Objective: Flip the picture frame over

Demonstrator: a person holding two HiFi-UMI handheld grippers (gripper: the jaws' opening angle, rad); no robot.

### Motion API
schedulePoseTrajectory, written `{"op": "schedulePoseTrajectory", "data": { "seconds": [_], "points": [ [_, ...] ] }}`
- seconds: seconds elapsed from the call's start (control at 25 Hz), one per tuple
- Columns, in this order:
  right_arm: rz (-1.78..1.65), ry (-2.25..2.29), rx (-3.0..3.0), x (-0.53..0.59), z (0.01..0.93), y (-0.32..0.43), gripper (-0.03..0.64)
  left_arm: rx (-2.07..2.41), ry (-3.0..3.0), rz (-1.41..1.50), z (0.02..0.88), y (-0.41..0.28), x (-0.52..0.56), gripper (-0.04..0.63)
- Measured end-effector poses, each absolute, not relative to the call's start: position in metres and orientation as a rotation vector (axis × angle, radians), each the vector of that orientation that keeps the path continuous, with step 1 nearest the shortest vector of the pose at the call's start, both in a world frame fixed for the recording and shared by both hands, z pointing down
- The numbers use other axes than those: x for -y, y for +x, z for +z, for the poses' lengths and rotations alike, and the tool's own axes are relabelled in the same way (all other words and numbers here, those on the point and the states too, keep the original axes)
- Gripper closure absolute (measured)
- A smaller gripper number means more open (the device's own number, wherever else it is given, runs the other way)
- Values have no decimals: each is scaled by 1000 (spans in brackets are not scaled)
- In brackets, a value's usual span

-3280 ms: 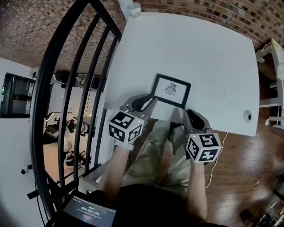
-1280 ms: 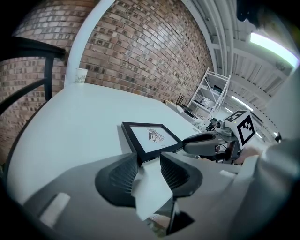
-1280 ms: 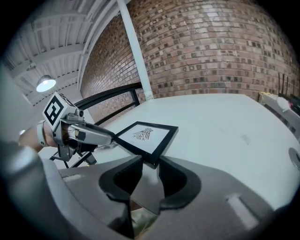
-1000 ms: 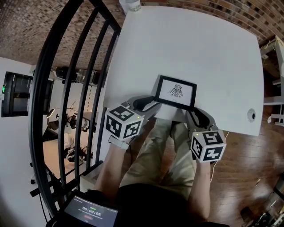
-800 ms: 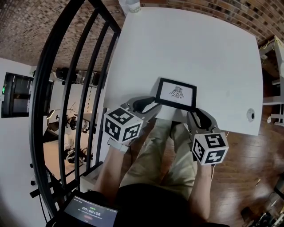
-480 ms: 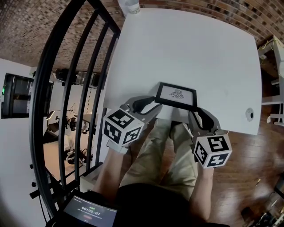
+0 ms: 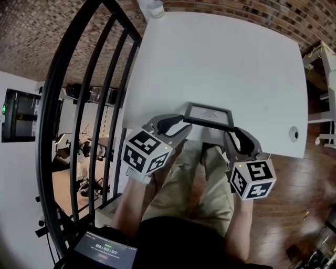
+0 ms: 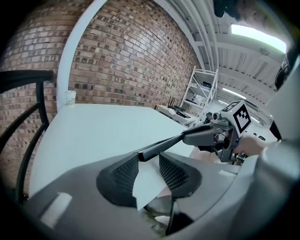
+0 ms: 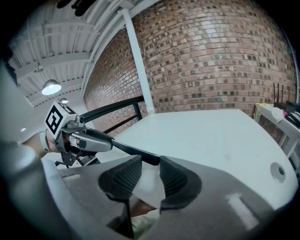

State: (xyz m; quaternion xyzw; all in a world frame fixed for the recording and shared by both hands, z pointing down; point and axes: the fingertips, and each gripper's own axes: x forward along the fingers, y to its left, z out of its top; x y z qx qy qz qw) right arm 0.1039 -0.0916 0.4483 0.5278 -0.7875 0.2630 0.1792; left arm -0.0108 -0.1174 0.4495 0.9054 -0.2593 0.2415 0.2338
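Nearest us, over our legs (image 7: 184, 184), the left gripper (image 7: 177, 125) has its jaws standing fairly wide and pressed on the near left corner of the frame (image 7: 209, 112). In the left gripper view that black corner sits right between the two ribbed pads (image 8: 125, 172) at their tips. The right gripper (image 7: 237, 137) does the same at the near right corner, and in its own view the pads close on the end of the dark bar. Each gripper view shows the frame's near rail running straight across from one gripper to the other, clear above the table (image 7: 220, 58). The frame hangs at the table's near edge, tilted, its near side lifted, so from the head view it looks squashed. It has a thin black border around a white sheet with a small dark drawing, face still upward. We cannot tell whether its far side touches the table. To the right a round grommet (image 7: 293, 134) sits in the tabletop. At the far left corner stands a cup (image 7: 155, 9), with a black railing (image 7: 79, 79) along the left and a brick wall (image 7: 252, 10) beyond.
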Motion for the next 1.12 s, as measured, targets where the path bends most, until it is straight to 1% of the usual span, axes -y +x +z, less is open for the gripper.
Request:
{"op": "schedulePoseTrajectory", "data": {
  "seconds": [0.48, 1.12],
  "points": [
    [709, 1519, 2240, 90, 431, 108, 514, 706, 2520, 643, 429, -8, 112, 449],
    [694, 1492, 2235, 120, 431, 112, 514, 713, 2488, 690, 435, -5, 141, 451]
  ]
}}
